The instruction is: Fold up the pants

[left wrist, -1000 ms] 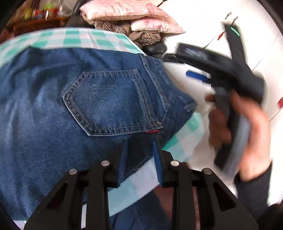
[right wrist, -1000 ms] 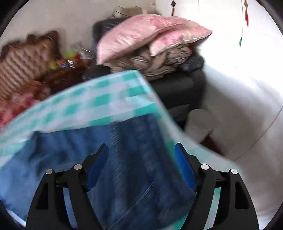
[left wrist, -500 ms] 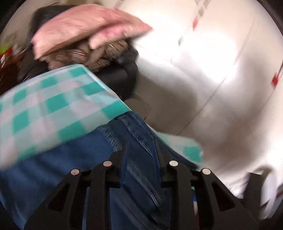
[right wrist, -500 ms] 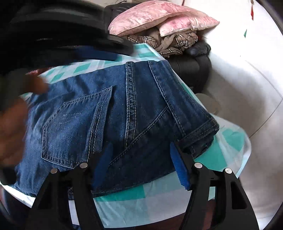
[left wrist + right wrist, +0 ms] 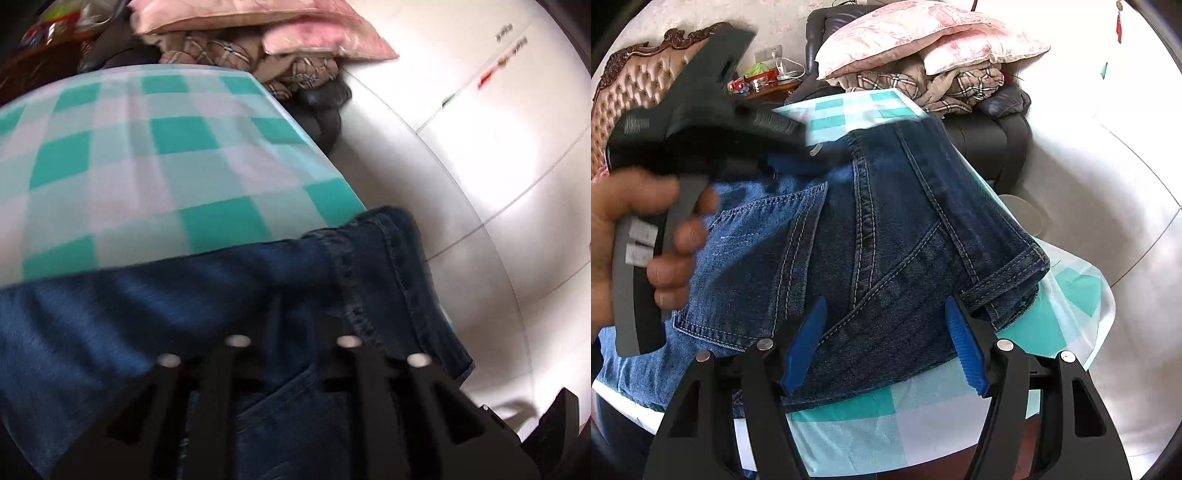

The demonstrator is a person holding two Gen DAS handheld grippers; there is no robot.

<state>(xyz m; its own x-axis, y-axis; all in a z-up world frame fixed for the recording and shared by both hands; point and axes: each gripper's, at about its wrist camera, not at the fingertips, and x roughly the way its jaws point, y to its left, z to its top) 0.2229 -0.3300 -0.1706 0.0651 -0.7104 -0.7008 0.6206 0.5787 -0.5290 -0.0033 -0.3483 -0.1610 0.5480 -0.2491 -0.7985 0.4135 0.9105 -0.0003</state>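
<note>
Jeans (image 5: 886,229) lie seat-up on the checked teal-and-white cloth (image 5: 886,417) covering the tabletop, their waistband corner hanging over the right edge. In the left wrist view blur smears the denim, and the left gripper (image 5: 295,325) shows dark fingers closing narrow with a denim fold between them. A hand (image 5: 631,236) holding it hides the jeans' left part. The right gripper (image 5: 886,343) hangs wide apart over the near hem. Pink pillows (image 5: 923,33) top a far armchair.

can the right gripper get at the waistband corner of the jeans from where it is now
Probably yes: the right gripper hangs open over the jeans, and the waistband corner lies bare beside its right finger; the left gripper is busy further left.
</note>
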